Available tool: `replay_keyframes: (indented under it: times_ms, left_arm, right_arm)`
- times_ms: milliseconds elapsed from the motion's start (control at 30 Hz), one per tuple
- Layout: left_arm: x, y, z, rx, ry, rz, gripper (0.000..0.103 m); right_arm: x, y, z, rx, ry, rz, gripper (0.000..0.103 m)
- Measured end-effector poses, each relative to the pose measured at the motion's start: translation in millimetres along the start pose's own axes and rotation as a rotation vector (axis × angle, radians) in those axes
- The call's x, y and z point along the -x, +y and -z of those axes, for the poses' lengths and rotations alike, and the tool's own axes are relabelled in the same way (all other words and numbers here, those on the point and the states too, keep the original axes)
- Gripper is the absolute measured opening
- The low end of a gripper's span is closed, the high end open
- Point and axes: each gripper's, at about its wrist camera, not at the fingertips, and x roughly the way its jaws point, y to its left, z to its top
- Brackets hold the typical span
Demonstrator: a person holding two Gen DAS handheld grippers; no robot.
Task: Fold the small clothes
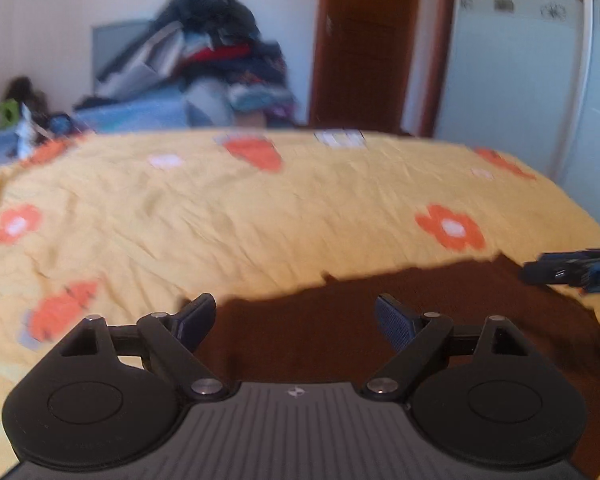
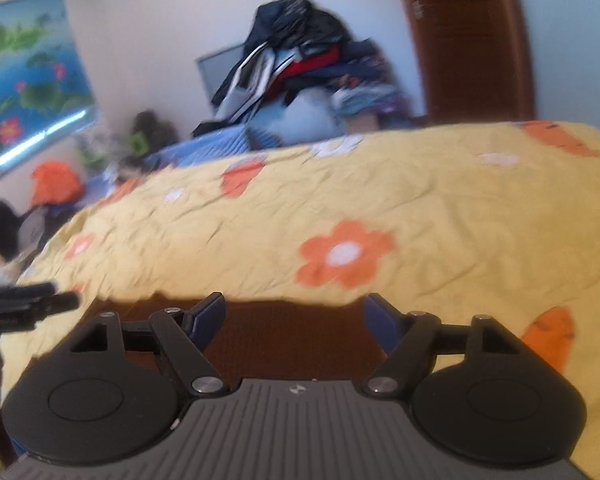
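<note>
Both claws wide (empty) above brown garment [image 1: 380, 320]

Bright daylight, heavy motion blur, fisheye-warped edges, dark corners.

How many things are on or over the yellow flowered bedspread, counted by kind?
Brown garment: 1
Tools: 2 (left tool, right tool)
Total: 3

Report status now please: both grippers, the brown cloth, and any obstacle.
Left gripper open, nothing held. Right gripper open, nothing held. Brown cloth flat on yellow bedcover, beneath both. Nothing in the way.
</note>
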Motion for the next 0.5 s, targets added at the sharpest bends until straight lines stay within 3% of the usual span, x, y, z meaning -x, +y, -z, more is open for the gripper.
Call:
replay_keyframes:
  times_ms: [67, 100, 133, 233, 333, 400, 467, 500]
  left_arm:
    - [-23.2, 1.7, 11.5, 0.010, 0.082, -0.032, 0.087]
    - [-35.2, 6.2, 22.7, -0.010, 0.104, -0.066, 0.090]
    - [-33.9, 9.0, 30.8, -0.034, 0.055, -0.070, 0.093]
    - [-31.8, 11.6, 31.0, -0.005, 0.060, -0.062, 0.094]
    - [-23.9, 3.9, 30.7, -0.019, 0.067, -0.111, 0.094]
    - [5.3, 1.5, 32.1, 0.014, 0.041, -0.177, 0.094]
    - [47.0, 7.8, 38.7, 0.082, -0.015, -0.100, 0.094]
    - [68.5, 9.0, 47.5, 0.137, -0.041, -0.051, 0.094]
  right_arm:
    - [-23.5, 2.7, 15.2, 0.054, 0.083, 0.065, 0.078]
    - [-31.4, 1.7, 28.4, 0.102, 0.082, 0.097, 0.079]
    - [-30.5, 3.3, 37.1, 0.156, 0.053, 0.106, 0.079]
    - [-34.1, 5.7, 36.6, 0.164, 0.059, 0.121, 0.084]
    - [-34.9, 11.1, 34.4, 0.176, 0.070, 0.115, 0.088]
    - [-23.9, 14.4, 31.9, 0.155, 0.055, 0.154, 0.088]
    - [5.4, 20.7, 30.0, 0.109, 0.009, 0.224, 0.090]
    - [25.1, 24.4, 32.9, 0.092, -0.033, 0.187, 0.092]
